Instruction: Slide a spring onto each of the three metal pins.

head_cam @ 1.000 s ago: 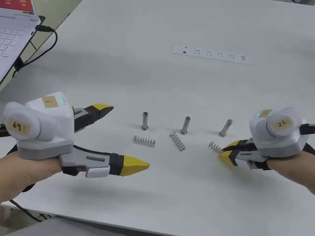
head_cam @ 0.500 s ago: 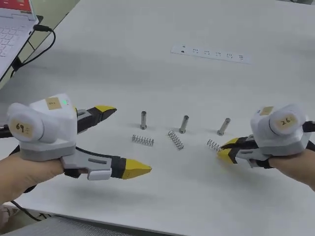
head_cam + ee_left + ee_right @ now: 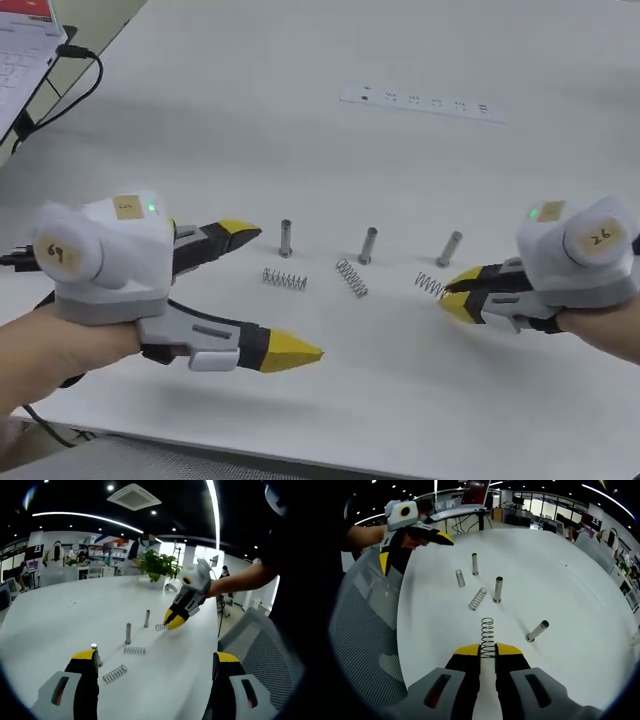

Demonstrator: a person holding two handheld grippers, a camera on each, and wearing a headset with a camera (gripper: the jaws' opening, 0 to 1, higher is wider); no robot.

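Observation:
Three short metal pins stand in a row on the white table: left pin [image 3: 285,238], middle pin [image 3: 368,245], right pin [image 3: 449,249]. A spring lies in front of each: left spring [image 3: 284,279], middle spring [image 3: 351,277], right spring [image 3: 431,286]. My right gripper [image 3: 452,293] is shut on the near end of the right spring [image 3: 487,635], which stretches away from its yellow fingertips [image 3: 468,650] toward the pins [image 3: 497,590]. My left gripper [image 3: 275,291] hovers wide open at the left, short of the left spring [image 3: 114,673], holding nothing.
A white power strip [image 3: 421,103] lies at the back of the table. A laptop [image 3: 25,50] with a black cable [image 3: 75,90] sits at the far left corner. The table's front edge [image 3: 300,455] runs just below my hands.
My left gripper has drifted slightly right, toward the left spring. The right gripper stays at the right spring's end. The camera has shifted a little.

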